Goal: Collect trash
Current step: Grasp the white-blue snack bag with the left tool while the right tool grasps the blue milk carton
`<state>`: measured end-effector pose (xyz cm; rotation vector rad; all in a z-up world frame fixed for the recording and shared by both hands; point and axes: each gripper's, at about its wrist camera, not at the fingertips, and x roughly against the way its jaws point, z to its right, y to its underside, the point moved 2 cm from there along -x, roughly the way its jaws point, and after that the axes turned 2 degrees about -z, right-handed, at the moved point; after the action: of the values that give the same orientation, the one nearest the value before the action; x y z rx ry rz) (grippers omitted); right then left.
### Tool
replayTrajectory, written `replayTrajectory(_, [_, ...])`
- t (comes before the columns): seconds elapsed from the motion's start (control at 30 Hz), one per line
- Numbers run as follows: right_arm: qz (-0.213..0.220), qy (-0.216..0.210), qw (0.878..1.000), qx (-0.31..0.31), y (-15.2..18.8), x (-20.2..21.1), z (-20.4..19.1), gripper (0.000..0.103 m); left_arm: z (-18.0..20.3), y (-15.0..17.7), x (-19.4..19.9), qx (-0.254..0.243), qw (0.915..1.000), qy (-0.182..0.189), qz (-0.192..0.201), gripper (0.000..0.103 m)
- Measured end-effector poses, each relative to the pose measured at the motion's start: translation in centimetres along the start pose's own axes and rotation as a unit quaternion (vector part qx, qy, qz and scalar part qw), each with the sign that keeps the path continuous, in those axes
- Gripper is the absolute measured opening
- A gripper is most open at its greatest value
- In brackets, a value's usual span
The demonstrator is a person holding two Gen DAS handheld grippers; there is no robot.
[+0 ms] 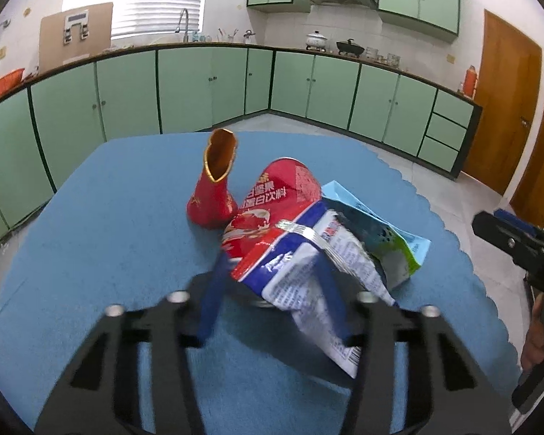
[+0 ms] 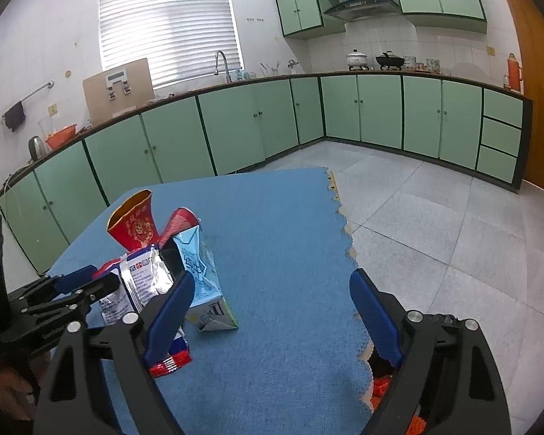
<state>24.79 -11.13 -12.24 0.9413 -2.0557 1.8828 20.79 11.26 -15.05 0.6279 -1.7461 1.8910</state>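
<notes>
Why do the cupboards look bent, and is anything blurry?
Both views: fisheye lenses bow the green cupboards and darken the corners. Left wrist view: the white snack wrapper between the left gripper fingers is smeared. Right wrist view: fairly sharp, the window blind glares.

Left tongs (image 1: 272, 279) clamped on crumpled white-and-blue wrapper (image 1: 308, 290) above blue bench (image 1: 108, 217); red can (image 1: 275, 195) at twelve o'clock, red cup (image 1: 214, 195) at eleven, light-blue carton (image 1: 391, 239) at two.

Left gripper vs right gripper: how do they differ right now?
The left gripper is closed on the white-and-blue snack wrapper; the right gripper stands wide open with nothing between its fingers. The left sits in the trash pile; the right hangs beside the light-blue carton. Both have blue pads and are over the blue tablecloth.
</notes>
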Motion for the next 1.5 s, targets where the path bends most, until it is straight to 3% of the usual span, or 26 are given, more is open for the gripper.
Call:
replayTrajectory(0.17, [0.0,-0.002,1.0,-0.002,0.0,0.0,0.1,0.085,0.5,0.4,1.1,0.002,0.9997,0.025,0.0,0.016])
replayTrajectory(0.3, [-0.002,-0.004,1.0,-0.006,0.1,0.0,0.2,0.084,0.9,0.7,1.6,0.01,0.9989,0.047,0.0,0.015])
replayTrajectory(0.4, [-0.003,-0.006,1.0,-0.009,0.1,0.0,0.2,0.084,1.5,0.7,1.1,0.005,0.9985,0.054,-0.011,0.033])
replayTrajectory(0.43, [-0.003,-0.007,1.0,-0.009,0.1,0.0,0.2,0.083,1.7,0.7,0.9,0.005,0.9983,0.056,-0.014,0.033])
replayTrajectory(0.47, [-0.003,-0.006,1.0,-0.008,0.1,0.0,0.1,0.083,2.0,0.7,0.6,0.003,0.9983,0.056,-0.015,0.032])
replayTrajectory(0.53, [-0.003,-0.005,1.0,-0.007,0.2,0.1,0.2,0.082,2.3,0.7,0.3,0.003,0.9982,0.059,-0.013,0.019])
replayTrajectory(0.6, [-0.003,-0.005,1.0,-0.009,0.2,0.1,0.4,0.081,2.4,0.7,0.1,0.01,0.9978,0.064,-0.014,0.015])
replayTrajectory(0.97, [-0.011,-0.028,1.0,0.001,0.0,-1.0,-0.6,0.077,0.4,-1.0,4.9,0.029,0.9964,0.028,0.075,0.005])
replayTrajectory(1.33, [-0.018,-0.026,0.999,0.04,0.0,-3.6,-3.4,0.078,-0.1,-1.5,3.1,0.021,0.9972,-0.006,0.072,0.005])
replayTrajectory(1.5, [-0.049,-0.022,0.997,0.047,0.1,-5.7,-3.8,0.078,-0.5,-1.5,2.7,0.026,0.9971,-0.008,0.071,0.005])
